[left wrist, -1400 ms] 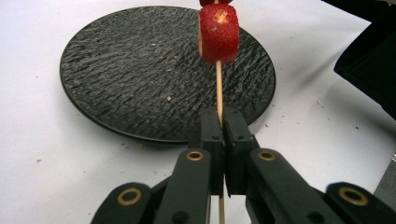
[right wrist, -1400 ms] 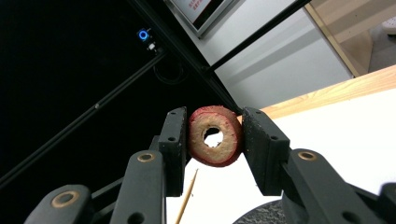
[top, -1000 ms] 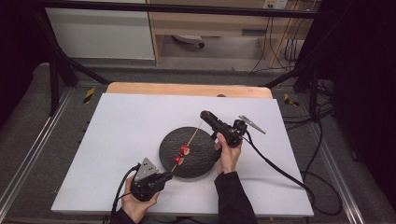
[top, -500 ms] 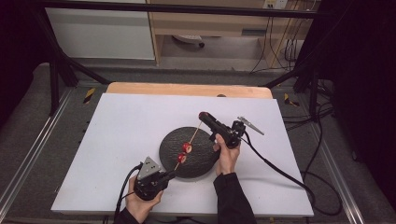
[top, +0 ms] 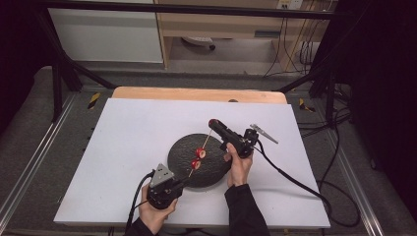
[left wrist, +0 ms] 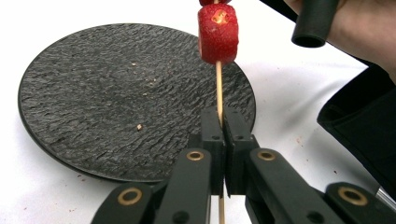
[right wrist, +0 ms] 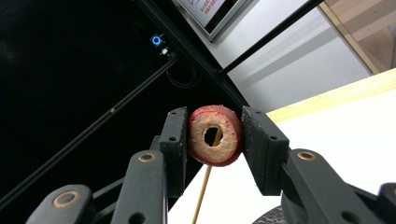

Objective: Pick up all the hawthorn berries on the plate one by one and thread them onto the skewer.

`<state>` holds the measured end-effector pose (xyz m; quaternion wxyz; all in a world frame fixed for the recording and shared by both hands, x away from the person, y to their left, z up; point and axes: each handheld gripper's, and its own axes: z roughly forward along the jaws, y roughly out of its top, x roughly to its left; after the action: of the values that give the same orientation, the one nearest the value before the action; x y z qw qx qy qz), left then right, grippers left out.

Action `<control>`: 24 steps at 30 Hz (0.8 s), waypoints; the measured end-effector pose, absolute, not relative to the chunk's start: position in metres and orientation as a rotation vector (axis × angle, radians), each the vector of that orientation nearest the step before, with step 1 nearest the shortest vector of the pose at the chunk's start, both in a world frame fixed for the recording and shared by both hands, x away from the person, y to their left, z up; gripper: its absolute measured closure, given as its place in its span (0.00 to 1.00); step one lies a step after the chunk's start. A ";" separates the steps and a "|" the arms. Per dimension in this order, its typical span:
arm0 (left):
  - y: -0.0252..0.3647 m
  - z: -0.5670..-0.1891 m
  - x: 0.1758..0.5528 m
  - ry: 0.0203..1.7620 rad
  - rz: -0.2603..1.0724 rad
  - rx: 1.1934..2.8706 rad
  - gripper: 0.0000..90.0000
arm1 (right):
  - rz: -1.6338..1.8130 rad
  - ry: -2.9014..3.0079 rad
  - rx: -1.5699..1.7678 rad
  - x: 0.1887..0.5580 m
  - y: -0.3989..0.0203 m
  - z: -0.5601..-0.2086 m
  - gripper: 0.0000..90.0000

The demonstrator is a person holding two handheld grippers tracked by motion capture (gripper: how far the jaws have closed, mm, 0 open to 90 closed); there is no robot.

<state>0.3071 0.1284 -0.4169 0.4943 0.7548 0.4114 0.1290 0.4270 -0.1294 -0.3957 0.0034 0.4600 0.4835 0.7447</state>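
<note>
White sheet covers the table point(top: 123, 147), with a strip of bare wood showing along its far edge, beyond both grippers. Around it there's grey floor, black frame poles, loose cables off to the right gripper's side, and pale cabinets at the back of the room.

Left gripper point(left wrist: 223, 140) has its jaws pinched together on the lower end of a thin wooden skewer point(left wrist: 218, 88), just in front of the near rim of a round black slate plate point(left wrist: 93, 93). The skewer rises up and away from it over the plate with a red fruit chunk point(left wrist: 218, 32) threaded on; in the high view there are two red pieces on the stick.

Right gripper point(right wrist: 215, 135) is at the skewer's far tip, jaws partway open and clamped on a red-skinned ring slice point(right wrist: 215, 135). You can see the skewer tip through its hole, so the slice is right at the point.

Hard to make out: the second chunk is cut off at the top of the left gripper view, and I can't tell whether the tip is actually inside the ring or just behind it. A silvery tool lying just past the right gripper is too small to identify.
</note>
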 end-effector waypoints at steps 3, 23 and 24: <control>0.130 -0.417 0.307 1.001 0.325 1.821 0.98 | 2.320 1.512 1.462 0.426 -0.129 -0.395 0.70; 0.126 -0.416 0.299 0.997 0.374 1.810 0.98 | 2.384 1.428 1.535 0.429 -0.127 -0.399 0.70; 0.126 -0.417 0.298 0.997 0.373 1.811 0.98 | 2.380 1.420 1.535 0.430 -0.127 -0.398 0.70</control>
<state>0.2979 0.1261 -0.4174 0.4972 0.7479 0.4119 0.1541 0.4299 -0.1274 -0.3983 -0.0133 0.4846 0.4482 0.7511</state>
